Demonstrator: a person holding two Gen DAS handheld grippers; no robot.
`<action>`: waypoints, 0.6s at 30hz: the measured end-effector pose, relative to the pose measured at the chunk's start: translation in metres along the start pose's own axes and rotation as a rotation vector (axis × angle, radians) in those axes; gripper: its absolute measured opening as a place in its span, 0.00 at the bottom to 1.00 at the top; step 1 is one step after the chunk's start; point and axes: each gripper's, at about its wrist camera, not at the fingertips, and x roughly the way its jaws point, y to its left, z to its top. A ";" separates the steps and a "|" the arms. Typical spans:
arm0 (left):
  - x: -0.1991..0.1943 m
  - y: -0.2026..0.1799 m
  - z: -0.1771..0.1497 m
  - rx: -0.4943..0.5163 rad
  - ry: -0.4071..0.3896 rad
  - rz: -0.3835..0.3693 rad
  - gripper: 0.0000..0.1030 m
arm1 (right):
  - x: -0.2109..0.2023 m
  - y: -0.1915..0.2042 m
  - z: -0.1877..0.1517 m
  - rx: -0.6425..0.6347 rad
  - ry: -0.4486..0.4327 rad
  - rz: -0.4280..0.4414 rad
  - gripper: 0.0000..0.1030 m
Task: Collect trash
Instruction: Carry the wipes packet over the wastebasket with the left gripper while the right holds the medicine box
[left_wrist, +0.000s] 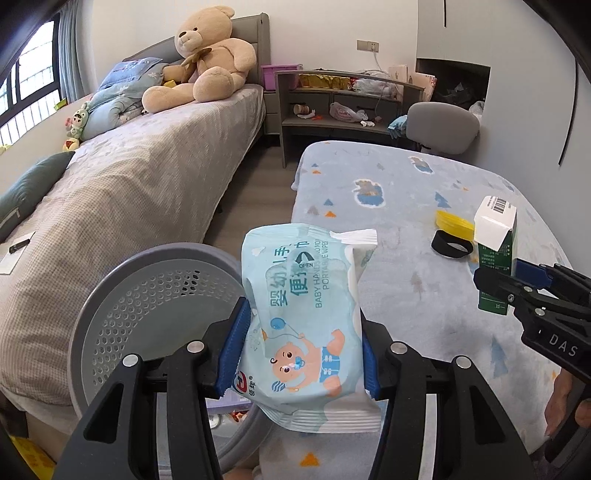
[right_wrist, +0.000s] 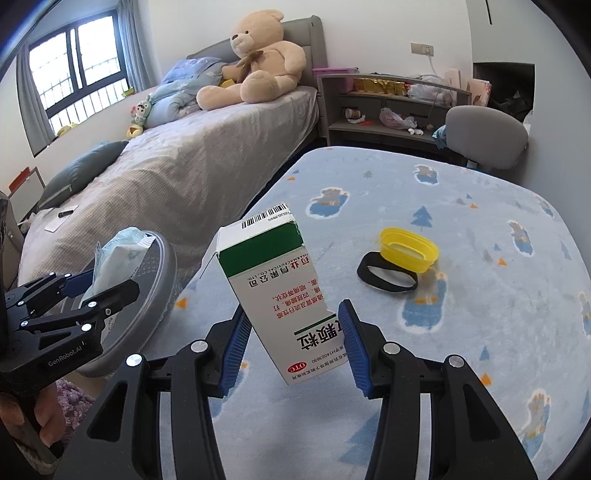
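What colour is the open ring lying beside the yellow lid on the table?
Black ring, touching the yellow lid; clearest in the right wrist view.

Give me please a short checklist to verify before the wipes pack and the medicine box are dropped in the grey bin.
1. Left gripper grips the wipes pack: ok, both pads press its sides.
2. Right gripper grips the medicine box: cannot tell; the right pad seems slightly apart from it.
3. Wipes pack is over the grey bin: not ok, it hangs beside the rim.
4. Bin mouth unobstructed: ok.
5. Medicine box is over the bin: not ok, it is above the blanket.
6. Yellow lid and black ring collected: not ok, both lie on the blanket.
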 end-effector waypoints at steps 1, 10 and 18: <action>-0.001 0.006 -0.001 -0.008 0.000 0.002 0.49 | 0.000 0.006 0.000 -0.008 -0.004 -0.002 0.46; -0.009 0.060 -0.016 -0.081 -0.023 0.081 0.49 | 0.010 0.054 0.009 -0.024 -0.007 0.052 0.46; -0.014 0.098 -0.028 -0.133 -0.027 0.124 0.49 | 0.029 0.098 0.017 -0.063 0.007 0.111 0.46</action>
